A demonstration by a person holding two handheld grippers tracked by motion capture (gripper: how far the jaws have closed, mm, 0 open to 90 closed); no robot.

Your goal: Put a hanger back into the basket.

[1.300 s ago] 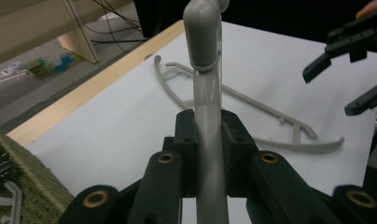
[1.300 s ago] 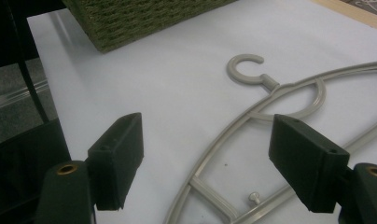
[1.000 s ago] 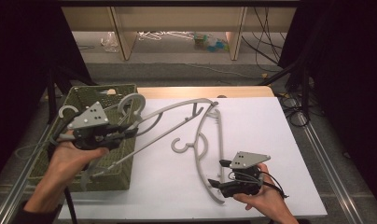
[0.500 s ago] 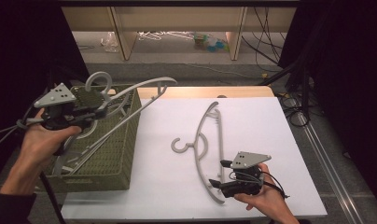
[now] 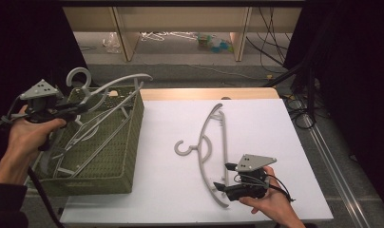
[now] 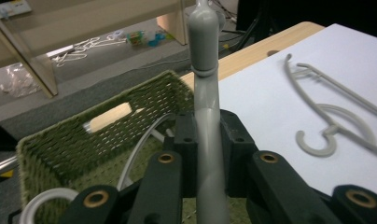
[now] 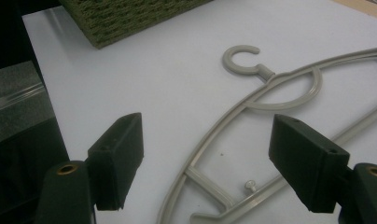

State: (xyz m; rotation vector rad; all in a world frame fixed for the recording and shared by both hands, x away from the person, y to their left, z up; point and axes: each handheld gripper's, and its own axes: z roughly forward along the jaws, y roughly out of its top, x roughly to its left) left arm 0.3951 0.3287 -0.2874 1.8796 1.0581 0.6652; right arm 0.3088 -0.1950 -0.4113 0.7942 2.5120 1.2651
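At the left of the high view the left gripper [image 5: 76, 109] has its jaws clamped on a grey plastic hanger [image 5: 115, 81], gripping it on the neck just below the hook; the left gripper view shows the hanger's stem [image 6: 206, 121] pinched tight between the two black pads. This held hanger hangs over the green woven basket [image 5: 126, 156], its arm reaching past the basket's upper right corner, while at least one other hanger [image 5: 83, 135] already lies inside (the tangle of grey bars makes an exact count hard).

The second hanger [image 5: 210, 147] lies flat on the white table [image 5: 275, 123] in the middle of the frame, hook pointing left. The right gripper [image 5: 224, 183] rests at its lower end in the lower right of the frame, jaws wide apart and holding nothing; in the right gripper view the hanger's bars [image 7: 252, 100] run between the spread fingers [image 7: 119, 154] without visible contact.

The step in hand looks like stowing: hangers go from table to basket one at a time. Next, the left hand probably needs to lower its hanger until it settles among the others, then release, and the right jaws would have to close on the remaining one.
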